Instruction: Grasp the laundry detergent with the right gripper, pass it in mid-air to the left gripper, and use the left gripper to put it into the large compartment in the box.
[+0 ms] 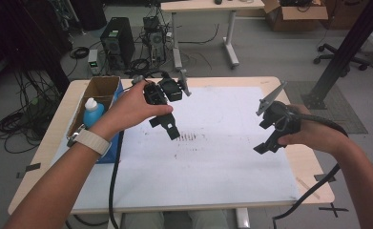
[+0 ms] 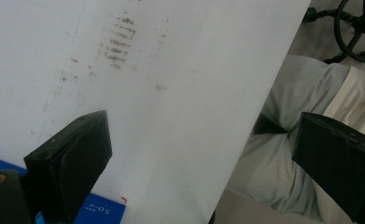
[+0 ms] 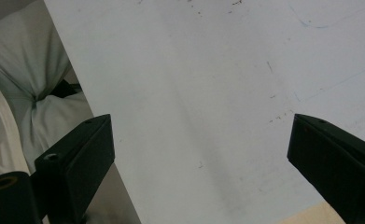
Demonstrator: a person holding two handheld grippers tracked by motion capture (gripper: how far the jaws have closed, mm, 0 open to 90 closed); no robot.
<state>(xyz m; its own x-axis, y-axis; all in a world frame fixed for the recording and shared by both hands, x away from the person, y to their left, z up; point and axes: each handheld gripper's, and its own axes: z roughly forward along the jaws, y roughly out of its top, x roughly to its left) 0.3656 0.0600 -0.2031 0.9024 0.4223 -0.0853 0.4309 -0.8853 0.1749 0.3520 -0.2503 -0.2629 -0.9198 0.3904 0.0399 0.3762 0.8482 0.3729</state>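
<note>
White mat (image 1: 212,157) beneath two spread, empty units: left hand-held gripper (image 1: 167,125), right hand-held gripper (image 1: 266,145).

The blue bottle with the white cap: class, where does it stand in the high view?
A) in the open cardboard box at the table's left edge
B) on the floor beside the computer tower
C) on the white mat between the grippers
A: the blue bottle with the white cap stands inside the open cardboard box at the table's left edge.

White sheet (image 1: 222,162) lies flat over most of tabletop, centre of frame; dark smudge marks (image 1: 188,137) just left of its middle.
</note>
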